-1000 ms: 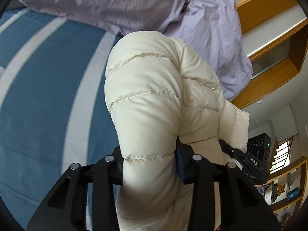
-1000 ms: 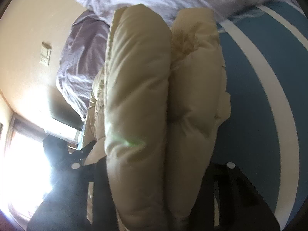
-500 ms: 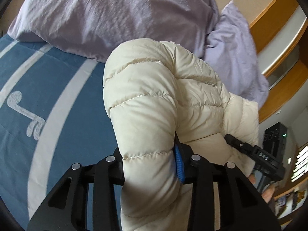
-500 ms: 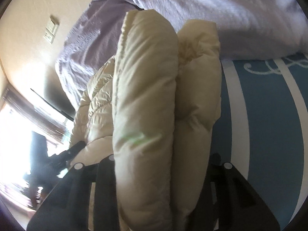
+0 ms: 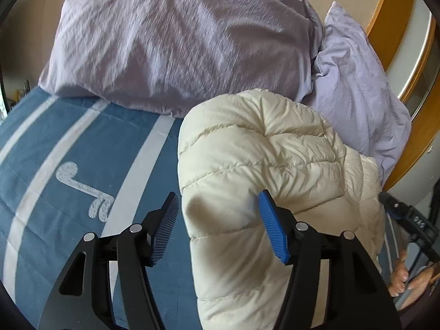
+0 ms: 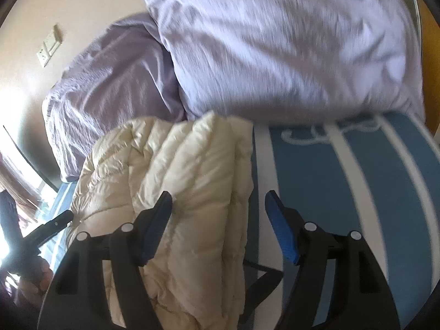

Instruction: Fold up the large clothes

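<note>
A cream puffer jacket point(image 5: 261, 165) lies folded into a thick bundle on the blue striped blanket point(image 5: 63, 143), against the pillows. My left gripper point(image 5: 218, 195) straddles its near end with jaws opening. The left pad stands clear of the fabric and the right pad point(image 5: 272, 231) just rests against its side. In the right wrist view the jacket point(image 6: 170, 165) lies partly between the opening jaws of my right gripper point(image 6: 219, 194). Its left pad point(image 6: 156, 225) brushes the fabric; the right pad hangs over the blanket point(image 6: 371, 192). Neither gripper squeezes the jacket.
Two lilac pillows point(image 5: 178, 41) point(image 5: 357, 88) lie behind the jacket, with a wooden headboard point(image 5: 390, 13) to the right. A hand point(image 5: 404, 277) holds the other gripper at the lower right. A wall switch point(image 6: 49, 45) is at upper left of the right wrist view.
Both grippers, shut on the jacket before, have spread their jaws and let it go. Both views have pulled back and tilted up, showing more of the pillows.
</note>
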Demonstrator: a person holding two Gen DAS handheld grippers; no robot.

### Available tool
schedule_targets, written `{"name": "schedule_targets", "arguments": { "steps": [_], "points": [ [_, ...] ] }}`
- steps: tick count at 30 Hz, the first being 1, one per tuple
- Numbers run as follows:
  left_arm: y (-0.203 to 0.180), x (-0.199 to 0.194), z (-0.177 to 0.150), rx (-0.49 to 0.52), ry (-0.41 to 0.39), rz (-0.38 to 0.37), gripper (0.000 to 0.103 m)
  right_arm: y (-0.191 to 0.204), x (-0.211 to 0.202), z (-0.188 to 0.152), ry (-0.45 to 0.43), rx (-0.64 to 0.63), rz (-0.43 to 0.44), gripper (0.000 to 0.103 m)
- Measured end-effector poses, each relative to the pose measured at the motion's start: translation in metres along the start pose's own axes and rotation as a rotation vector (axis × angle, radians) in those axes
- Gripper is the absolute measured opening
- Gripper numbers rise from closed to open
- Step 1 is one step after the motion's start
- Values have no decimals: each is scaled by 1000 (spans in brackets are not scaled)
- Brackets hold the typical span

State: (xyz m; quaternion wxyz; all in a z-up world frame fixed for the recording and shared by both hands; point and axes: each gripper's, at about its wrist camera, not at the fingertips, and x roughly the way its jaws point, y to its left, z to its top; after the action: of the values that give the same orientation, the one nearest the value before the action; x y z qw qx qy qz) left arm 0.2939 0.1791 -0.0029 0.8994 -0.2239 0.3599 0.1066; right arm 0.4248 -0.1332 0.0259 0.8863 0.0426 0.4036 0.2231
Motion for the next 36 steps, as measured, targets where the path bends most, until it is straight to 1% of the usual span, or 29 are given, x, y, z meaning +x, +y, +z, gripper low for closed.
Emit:
{"name": "schedule_targets", "arguments": {
  "steps": [3,6,9,11,13,15,17,26,36],
  "points": [
    [-13,-3,0,32,-28,19,67,26,-7,1,-44,-82,-2,70],
    [-32,-6,-3,87,-67,46,70,49,-3,-3,-67,-175,-8,69],
    [-46,-1,-5,120,-79,62,70,64,10,-15,-82,-258,-54,68],
    [-50,4,-6,132,-76,64,70,65,21,-20,-80,-274,-80,66],
    [-54,11,-7,150,-73,78,70,63,27,-23,-81,-278,-92,66],
    [-56,18,-8,174,-69,107,70,59,35,-28,-58,-286,-104,66],
    [-56,23,-10,192,-65,120,70,54,44,-33,-43,-290,-107,66],
    [-55,37,-11,225,-44,119,72,38,62,-36,22,-211,-67,66],
    [-55,52,-13,243,-18,124,74,33,72,-32,57,-164,-44,66]
  ]
}}
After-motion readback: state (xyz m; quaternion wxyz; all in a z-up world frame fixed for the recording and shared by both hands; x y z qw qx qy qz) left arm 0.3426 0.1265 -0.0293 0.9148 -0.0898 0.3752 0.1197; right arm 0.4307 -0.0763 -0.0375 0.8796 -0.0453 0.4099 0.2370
